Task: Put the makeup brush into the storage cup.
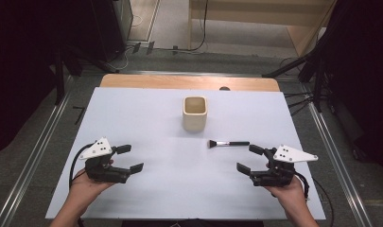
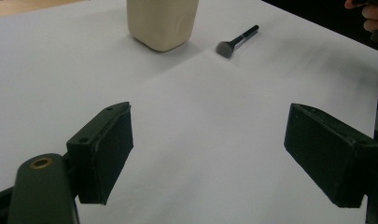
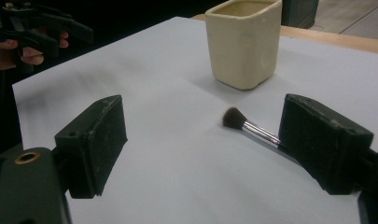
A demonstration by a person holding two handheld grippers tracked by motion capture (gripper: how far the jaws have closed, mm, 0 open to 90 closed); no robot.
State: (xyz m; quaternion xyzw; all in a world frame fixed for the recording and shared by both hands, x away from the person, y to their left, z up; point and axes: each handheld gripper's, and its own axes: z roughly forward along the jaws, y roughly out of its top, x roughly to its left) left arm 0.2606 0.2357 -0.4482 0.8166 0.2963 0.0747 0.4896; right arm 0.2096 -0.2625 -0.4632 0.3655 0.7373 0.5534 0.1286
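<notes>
A cream square cup [image 1: 195, 113] stands upright near the middle of the white table sheet [image 1: 146, 189]; it also appears as the cup [image 2: 162, 21] and the cup [image 3: 243, 42]. A small makeup brush [image 1: 228, 143] with a black handle lies flat just right of and in front of the cup, bristles pointing left; brush [image 2: 235, 41], brush [image 3: 250, 128]. My left gripper [image 1: 134, 158] rests open at the front left with nothing between its jaws. My right gripper [image 1: 249, 159] is open at the front right, its far jaw close to the brush handle's end.
Bare wood of the table [image 1: 189, 81] shows beyond the sheet's far edge. Metal rails [image 1: 35, 146] run along both sides, with dark stands and cables on the floor behind. Wide free sheet lies between the two grippers.
</notes>
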